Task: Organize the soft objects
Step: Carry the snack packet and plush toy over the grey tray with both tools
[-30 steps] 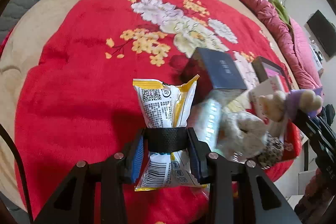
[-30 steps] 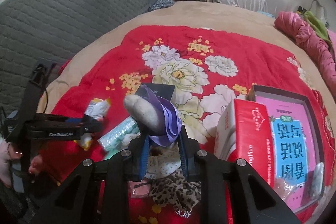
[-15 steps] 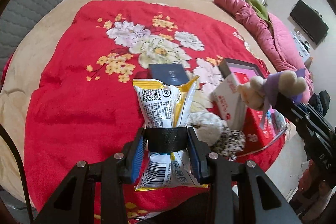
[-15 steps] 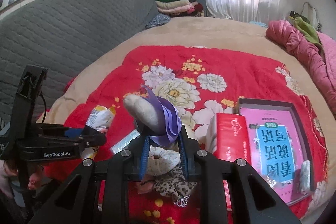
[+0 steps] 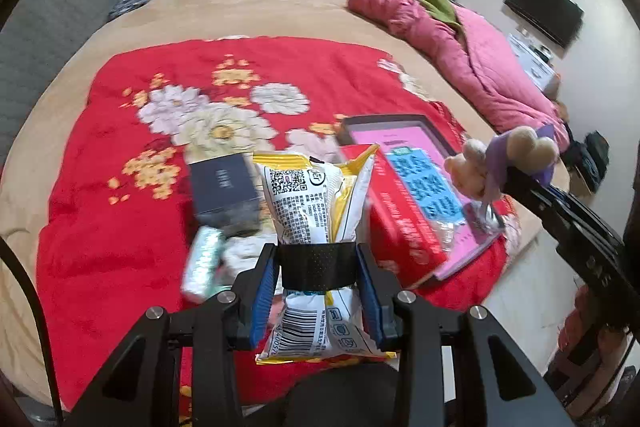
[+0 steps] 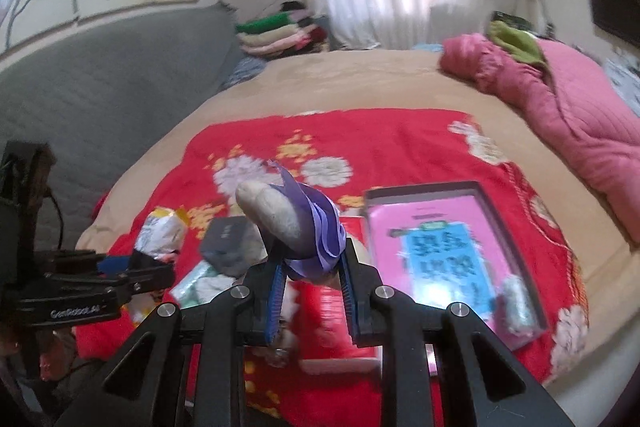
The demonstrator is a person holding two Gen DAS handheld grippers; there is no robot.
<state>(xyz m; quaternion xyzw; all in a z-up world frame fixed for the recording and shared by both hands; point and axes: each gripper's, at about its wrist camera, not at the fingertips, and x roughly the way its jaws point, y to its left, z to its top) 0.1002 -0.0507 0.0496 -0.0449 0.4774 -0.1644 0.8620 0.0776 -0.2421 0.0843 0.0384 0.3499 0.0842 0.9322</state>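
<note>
Snack packet (image 5: 316, 215) sits pinched at its waist in the left hand-held gripper (image 5: 318, 281), jaws clenched on it; the packet's long axis runs straight ahead along the fingers, printed top end pointing away, barcode end back toward the handle. Plush toy (image 6: 294, 227) with purple cloth is clamped in the right hand-held gripper (image 6: 310, 291), its pale rounded end sticking up and to the left of the jaws. Both loads are held in the air above the red floral blanket (image 5: 120, 227) on the bed, touching nothing below. Below and ahead of the left hand-held gripper: dark box (image 5: 224, 187) just to its left, a pale green pack (image 5: 202, 265) beside that. Open tray with the pink and blue sheet (image 6: 440, 247) lies ahead and to the right of the right hand-held gripper, red box (image 5: 400, 223) touching its near-left edge. Judgement: if the tray is the collecting spot, the right hand-held gripper is the nearer one, tray lying forward-right of it; the left would have to cross over the red box. Destination itself cannot be confirmed from these views.
</note>
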